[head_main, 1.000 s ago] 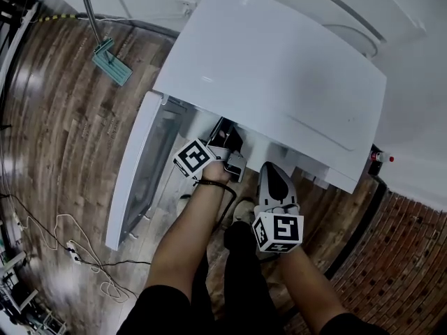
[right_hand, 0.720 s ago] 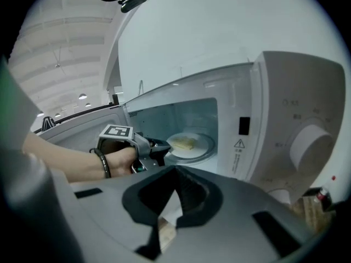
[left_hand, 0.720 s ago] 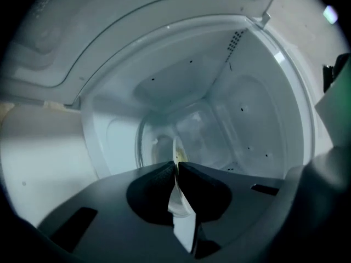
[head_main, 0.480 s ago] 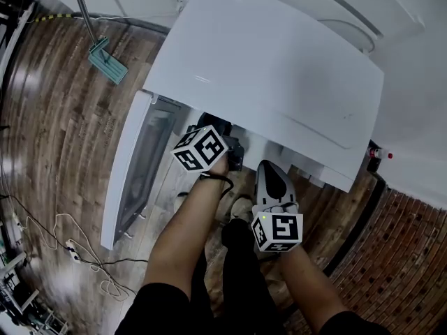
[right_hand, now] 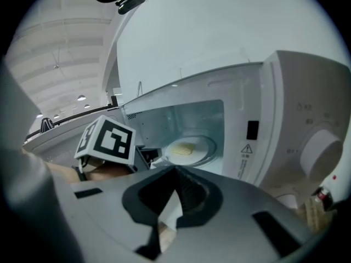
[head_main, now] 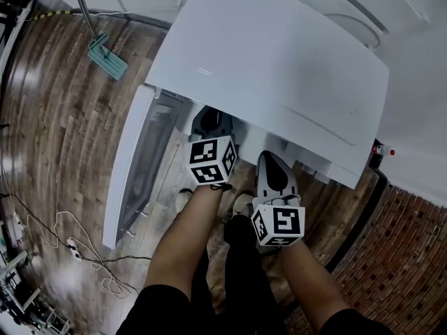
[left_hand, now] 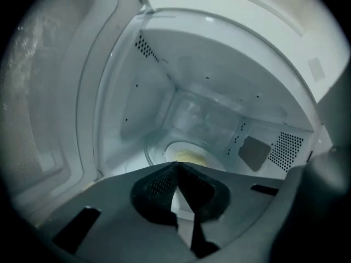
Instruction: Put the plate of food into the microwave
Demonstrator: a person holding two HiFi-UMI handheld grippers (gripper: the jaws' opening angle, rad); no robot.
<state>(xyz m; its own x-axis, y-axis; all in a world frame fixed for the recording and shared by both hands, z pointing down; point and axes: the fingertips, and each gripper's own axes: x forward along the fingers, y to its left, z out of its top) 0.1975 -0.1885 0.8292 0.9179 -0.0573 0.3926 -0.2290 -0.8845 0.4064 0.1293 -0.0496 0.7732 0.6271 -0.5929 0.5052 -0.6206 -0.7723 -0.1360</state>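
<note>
The white microwave (head_main: 272, 61) stands with its door (head_main: 136, 166) swung open to the left. A white plate (left_hand: 186, 156) with yellow food sits on the turntable inside and also shows in the right gripper view (right_hand: 186, 149). My left gripper (left_hand: 176, 167) is at the cavity mouth, just short of the plate and not touching it. Its jaws have just been closing, stand slightly parted, and have nothing between them. From above, the left gripper (head_main: 209, 125) shows with its marker cube (head_main: 211, 160) behind it. My right gripper (right_hand: 175, 173) hangs back in front of the oven, shut and empty.
The control panel with a knob (right_hand: 321, 152) is right of the cavity. A green floor mop (head_main: 108, 47) lies on the wooden floor at the far left, with cables (head_main: 70, 250) near the door's front. A brick surface (head_main: 412, 257) and a small red-capped bottle (head_main: 383, 151) are to the right.
The left gripper has rolled, so its marker cube now faces up, and it has drawn slightly back toward me. The right gripper has stayed put.
</note>
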